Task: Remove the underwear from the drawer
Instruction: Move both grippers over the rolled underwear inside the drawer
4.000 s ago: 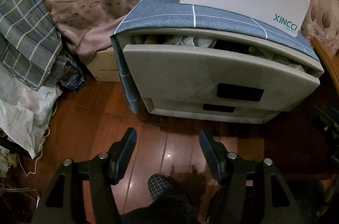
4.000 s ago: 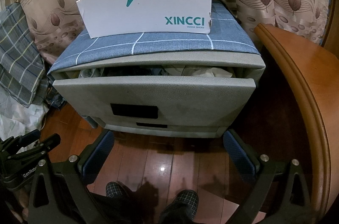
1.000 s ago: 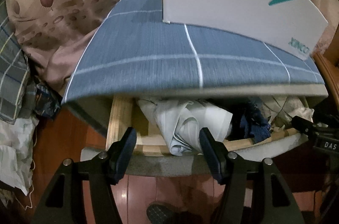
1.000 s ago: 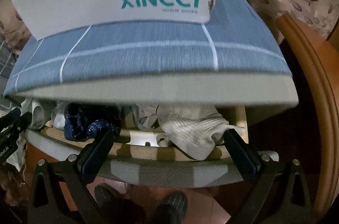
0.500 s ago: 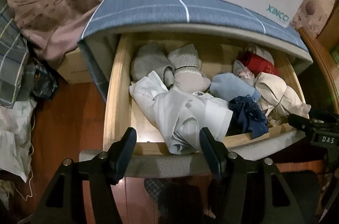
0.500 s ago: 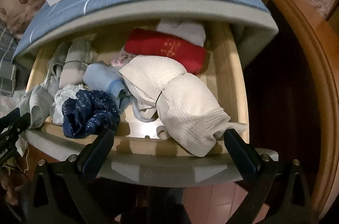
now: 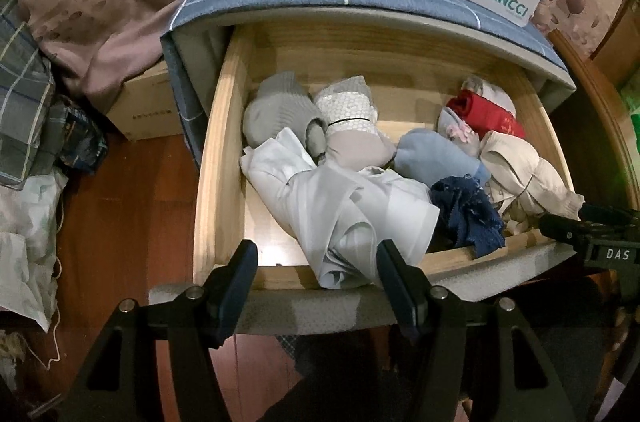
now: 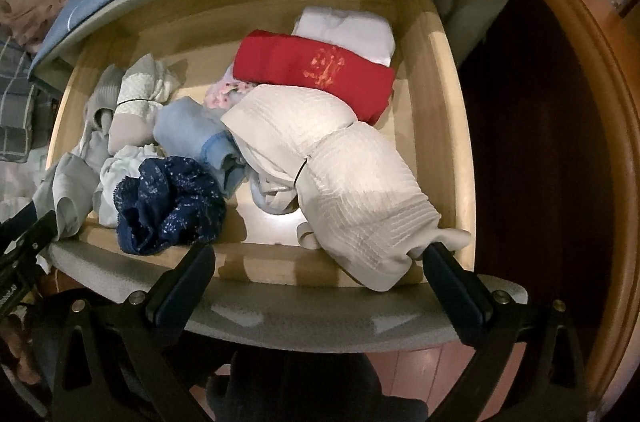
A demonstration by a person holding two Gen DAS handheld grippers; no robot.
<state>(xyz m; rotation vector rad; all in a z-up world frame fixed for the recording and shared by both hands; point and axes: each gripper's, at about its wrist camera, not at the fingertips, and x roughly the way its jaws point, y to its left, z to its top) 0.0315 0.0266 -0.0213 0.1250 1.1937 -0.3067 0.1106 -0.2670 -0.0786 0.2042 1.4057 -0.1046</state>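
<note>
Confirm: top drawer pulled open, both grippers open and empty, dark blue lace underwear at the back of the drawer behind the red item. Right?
One thing is wrong. The dark blue lace underwear lies at the front of the drawer, against its front edge, not behind the red folded garment; the right wrist view shows it. The rest holds: drawer open, left gripper and right gripper open and empty.

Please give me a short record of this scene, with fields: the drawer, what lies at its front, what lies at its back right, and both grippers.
drawer: open, full of folded clothes
front left: white cloth hanging over the front edge
front middle: navy lace piece
front right: cream ribbed bundle, reaching over the edge
back right: red folded piece, white piece behind it
left gripper: open, empty, at the front edge
right gripper: open, empty, at the front edge
</note>
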